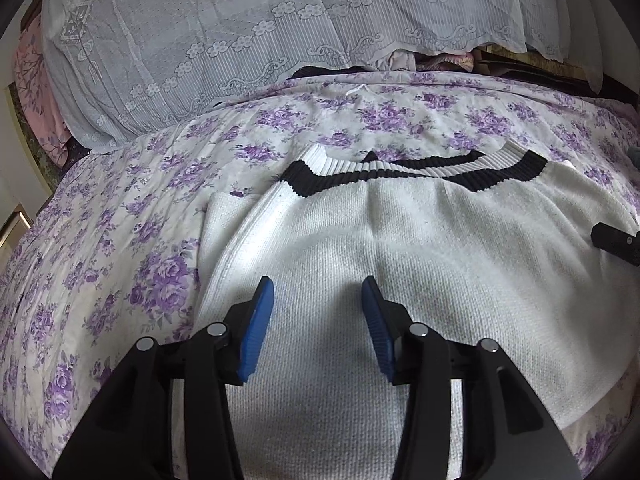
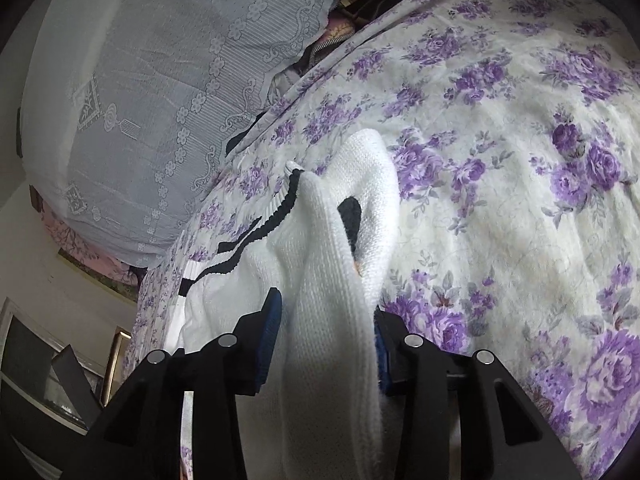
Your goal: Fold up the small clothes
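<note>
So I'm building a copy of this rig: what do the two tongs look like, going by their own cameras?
Both look alike. The left tongs have two flat blue ribbed pads on black angular plastic fingers, with round silver pins at the linkage joints. The right tongs have the same black frame and silver pins, with darker-looking blue pads. No cables, markings, hands or sleeves show.

light: soft daylight, moderately dim | shadows: fingers (image 1: 262, 312) cast gentle shade on white sweater (image 1: 440, 248) | glare: mild bright patch on knit | focus: sharp | edges: strong fisheye bending, dark corner vignette
</note>
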Action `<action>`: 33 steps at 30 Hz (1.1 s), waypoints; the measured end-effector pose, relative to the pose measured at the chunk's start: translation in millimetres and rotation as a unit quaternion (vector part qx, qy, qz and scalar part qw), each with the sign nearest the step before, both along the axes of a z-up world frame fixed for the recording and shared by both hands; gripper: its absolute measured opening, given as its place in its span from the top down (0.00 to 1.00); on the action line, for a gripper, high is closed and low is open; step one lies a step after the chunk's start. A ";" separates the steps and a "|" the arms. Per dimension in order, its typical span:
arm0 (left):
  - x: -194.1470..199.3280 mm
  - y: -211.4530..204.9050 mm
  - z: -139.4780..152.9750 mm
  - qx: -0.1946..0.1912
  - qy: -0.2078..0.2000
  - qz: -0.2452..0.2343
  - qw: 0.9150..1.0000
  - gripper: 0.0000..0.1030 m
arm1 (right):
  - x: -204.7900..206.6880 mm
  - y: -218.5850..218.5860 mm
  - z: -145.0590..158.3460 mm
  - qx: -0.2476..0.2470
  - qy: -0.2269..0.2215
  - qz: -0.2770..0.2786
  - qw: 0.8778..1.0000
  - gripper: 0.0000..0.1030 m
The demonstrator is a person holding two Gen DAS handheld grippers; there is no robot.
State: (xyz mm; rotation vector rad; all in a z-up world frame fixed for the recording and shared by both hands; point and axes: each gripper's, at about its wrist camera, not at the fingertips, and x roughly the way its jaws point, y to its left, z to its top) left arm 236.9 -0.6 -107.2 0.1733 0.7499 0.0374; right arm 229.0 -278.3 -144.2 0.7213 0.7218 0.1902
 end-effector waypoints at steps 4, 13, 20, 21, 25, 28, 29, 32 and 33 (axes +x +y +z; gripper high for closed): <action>0.5 -0.8 5.6 -0.008 -0.002 -0.003 1.000 0.57 | -0.6 3.1 1.4 -0.010 0.000 -0.002 1.000 0.60; 31.9 -11.4 12.0 0.002 -0.007 0.010 1.000 0.57 | 1.4 0.5 0.1 0.000 0.000 -0.005 1.000 0.59; 75.7 65.0 -1.7 -0.130 0.074 0.083 0.985 0.67 | 0.6 -7.6 -0.7 0.013 -0.001 -0.011 1.000 0.58; 74.9 74.3 0.8 -0.155 0.072 0.081 0.982 0.72 | -2.2 -12.1 1.5 0.011 -0.003 -0.024 1.000 0.58; 68.2 84.9 18.7 -0.145 0.033 0.090 0.985 0.56 | -9.4 -25.4 29.1 -0.046 -0.034 -0.078 0.995 0.53; 67.7 77.7 30.1 -0.162 0.019 0.053 0.985 0.55 | 4.3 -11.4 52.0 -0.090 -0.063 -0.058 0.992 0.55; 69.1 73.1 32.3 -0.172 0.019 0.038 0.984 0.54 | 12.7 -2.9 56.6 -0.095 -0.069 -0.042 0.992 0.59; 80.6 47.8 34.0 -0.159 0.023 -0.004 0.987 0.54 | 48.0 32.9 61.2 -0.098 -0.064 0.018 0.993 0.62; 85.2 38.9 31.9 -0.149 0.027 -0.014 0.988 0.53 | 61.7 45.2 59.1 -0.096 -0.058 0.038 0.993 0.62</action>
